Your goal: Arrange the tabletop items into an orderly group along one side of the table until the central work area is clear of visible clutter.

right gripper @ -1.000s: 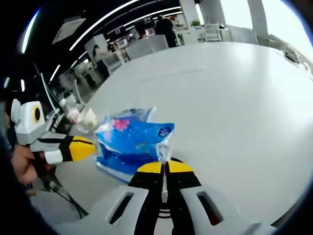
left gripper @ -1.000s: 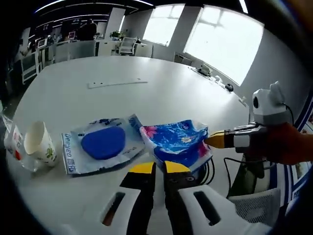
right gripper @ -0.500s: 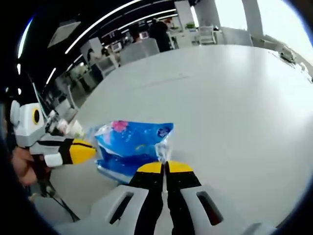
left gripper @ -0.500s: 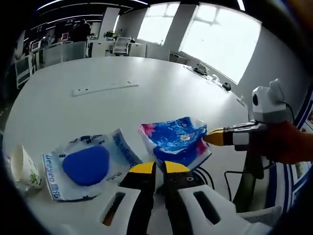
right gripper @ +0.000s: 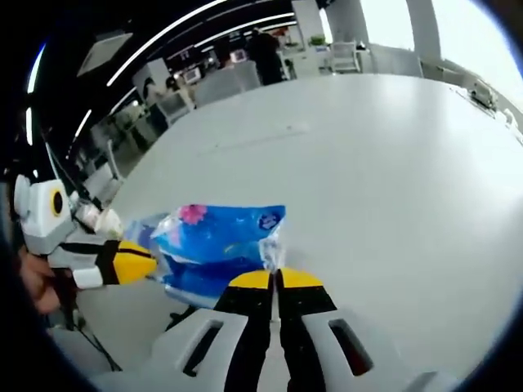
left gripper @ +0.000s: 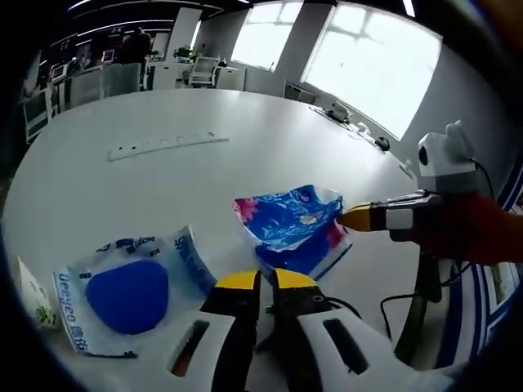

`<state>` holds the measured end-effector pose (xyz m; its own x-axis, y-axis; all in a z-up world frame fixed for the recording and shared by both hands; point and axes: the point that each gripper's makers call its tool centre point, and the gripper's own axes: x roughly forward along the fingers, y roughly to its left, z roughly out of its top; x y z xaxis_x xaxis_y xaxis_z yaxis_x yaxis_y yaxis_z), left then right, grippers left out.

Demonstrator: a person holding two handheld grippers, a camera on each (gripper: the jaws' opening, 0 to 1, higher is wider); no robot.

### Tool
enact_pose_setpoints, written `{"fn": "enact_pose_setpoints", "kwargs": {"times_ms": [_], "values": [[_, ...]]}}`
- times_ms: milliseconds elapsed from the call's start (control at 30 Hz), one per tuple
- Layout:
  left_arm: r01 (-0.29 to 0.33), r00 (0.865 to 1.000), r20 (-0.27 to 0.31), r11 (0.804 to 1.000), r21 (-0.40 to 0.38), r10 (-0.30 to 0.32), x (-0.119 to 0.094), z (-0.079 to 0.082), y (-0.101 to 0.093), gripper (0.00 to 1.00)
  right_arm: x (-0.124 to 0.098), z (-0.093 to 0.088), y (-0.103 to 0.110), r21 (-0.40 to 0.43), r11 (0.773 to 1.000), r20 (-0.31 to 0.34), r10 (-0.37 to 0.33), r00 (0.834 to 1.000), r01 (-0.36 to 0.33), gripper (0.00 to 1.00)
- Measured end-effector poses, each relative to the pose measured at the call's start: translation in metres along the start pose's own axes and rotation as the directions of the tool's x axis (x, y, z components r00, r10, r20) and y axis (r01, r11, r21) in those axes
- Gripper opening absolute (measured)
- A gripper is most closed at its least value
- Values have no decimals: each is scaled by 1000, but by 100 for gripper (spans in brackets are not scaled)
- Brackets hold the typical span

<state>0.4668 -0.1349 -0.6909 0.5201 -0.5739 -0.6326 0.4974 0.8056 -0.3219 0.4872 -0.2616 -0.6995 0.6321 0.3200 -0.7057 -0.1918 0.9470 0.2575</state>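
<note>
Blue tissue pack [right gripper: 219, 237] pinched in right gripper [right gripper: 275, 278] jaws.

Left gripper [left gripper: 266, 280] fingers closed; right gripper [right gripper: 274, 279] fingers pinched together, raised above table.

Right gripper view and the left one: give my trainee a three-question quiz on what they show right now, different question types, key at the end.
1. True or false: the right gripper is shut on a corner of the blue tissue pack.
2. Multiple choice: in the left gripper view, the clear packet with the blue disc lies (A) on top of the tissue pack, (B) on the table left of the tissue pack, (C) between the left gripper's jaws.
3. Fill in: the long white strip lying farther out on the table is a power ____.

Key: 1 true; 2 B; 3 strip.
</note>
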Motion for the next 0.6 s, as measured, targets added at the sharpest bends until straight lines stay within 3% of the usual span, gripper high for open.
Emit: {"fn": "enact_pose_setpoints", "kwargs": {"times_ms": [600], "values": [[-24,998,-57,1000,-20,22,26,-6,21,3,39,-11,-9,-11,1000,-76,13,997,-14,0]]}}
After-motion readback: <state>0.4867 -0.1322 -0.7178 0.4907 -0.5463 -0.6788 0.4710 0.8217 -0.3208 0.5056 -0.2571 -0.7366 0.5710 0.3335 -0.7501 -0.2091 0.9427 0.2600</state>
